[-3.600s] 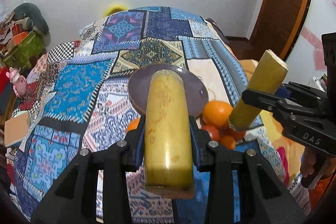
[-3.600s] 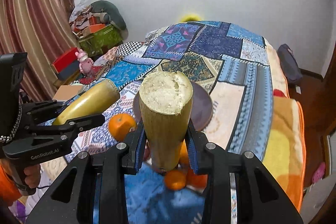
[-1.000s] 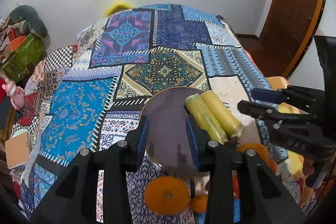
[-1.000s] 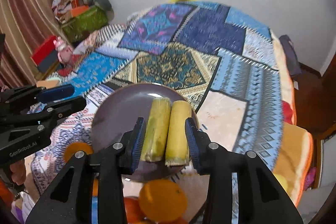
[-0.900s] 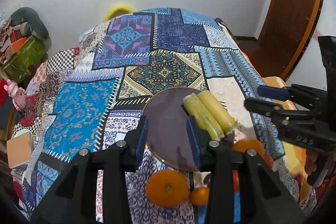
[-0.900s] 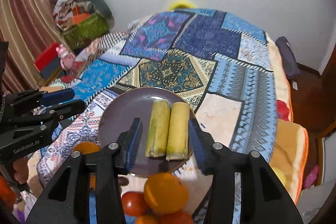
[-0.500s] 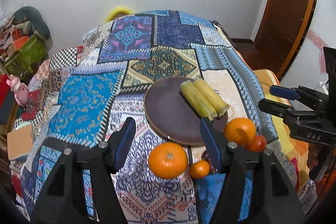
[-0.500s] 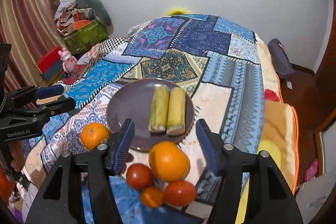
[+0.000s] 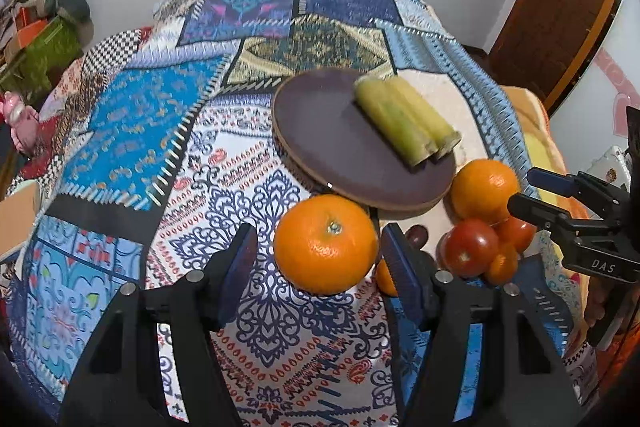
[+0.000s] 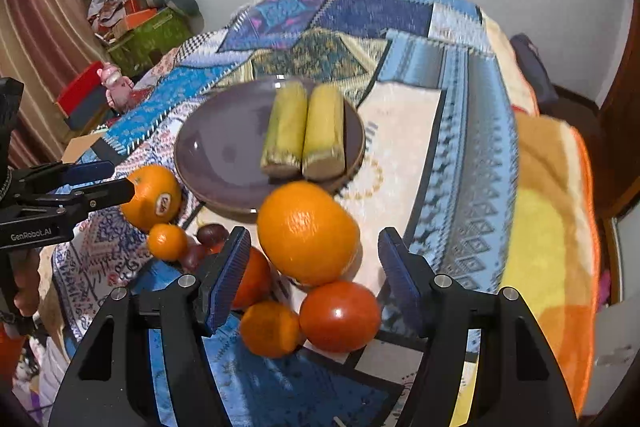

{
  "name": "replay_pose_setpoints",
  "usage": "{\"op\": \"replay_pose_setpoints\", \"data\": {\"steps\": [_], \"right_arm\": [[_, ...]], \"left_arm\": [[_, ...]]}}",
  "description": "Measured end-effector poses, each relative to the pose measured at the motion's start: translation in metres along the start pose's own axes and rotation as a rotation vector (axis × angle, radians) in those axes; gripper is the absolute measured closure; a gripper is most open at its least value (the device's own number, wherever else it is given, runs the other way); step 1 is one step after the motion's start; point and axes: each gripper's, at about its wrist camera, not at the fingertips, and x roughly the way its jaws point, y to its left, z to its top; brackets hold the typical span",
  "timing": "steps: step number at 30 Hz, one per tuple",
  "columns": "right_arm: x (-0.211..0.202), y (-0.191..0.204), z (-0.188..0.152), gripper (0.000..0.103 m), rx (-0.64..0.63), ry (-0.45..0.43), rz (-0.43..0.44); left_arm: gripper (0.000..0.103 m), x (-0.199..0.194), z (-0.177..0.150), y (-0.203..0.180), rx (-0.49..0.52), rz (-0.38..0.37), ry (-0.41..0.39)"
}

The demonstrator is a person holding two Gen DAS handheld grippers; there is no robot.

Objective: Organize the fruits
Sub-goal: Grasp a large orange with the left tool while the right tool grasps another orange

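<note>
Only right wrist view shows orange's sticker, both claws spread, empty.

Both sugarcane pieces now lie on the plate; both tongs released and withdrew.

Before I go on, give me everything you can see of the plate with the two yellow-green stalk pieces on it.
The plate is round, dark purplish-brown with a lighter brown rim, glossy like glazed ceramic. It sits flat on the patchwork blanket. Two cut stalk pieces lie side by side, touching, on its right half; the left half is bare. A large orange sits against its near edge, and another orange lies near its near left rim. No gripper touches it.
</note>
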Motion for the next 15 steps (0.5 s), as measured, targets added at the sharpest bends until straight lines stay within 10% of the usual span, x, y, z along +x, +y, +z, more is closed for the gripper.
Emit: {"op": "replay_pose_setpoints", "data": {"steps": [15], "right_arm": [[0.031, -0.004, -0.005, 0.037, 0.082, 0.043, 0.060]], "left_arm": [[0.036, 0.035, -0.004, -0.002, -0.022, -0.050, 0.051]]}}
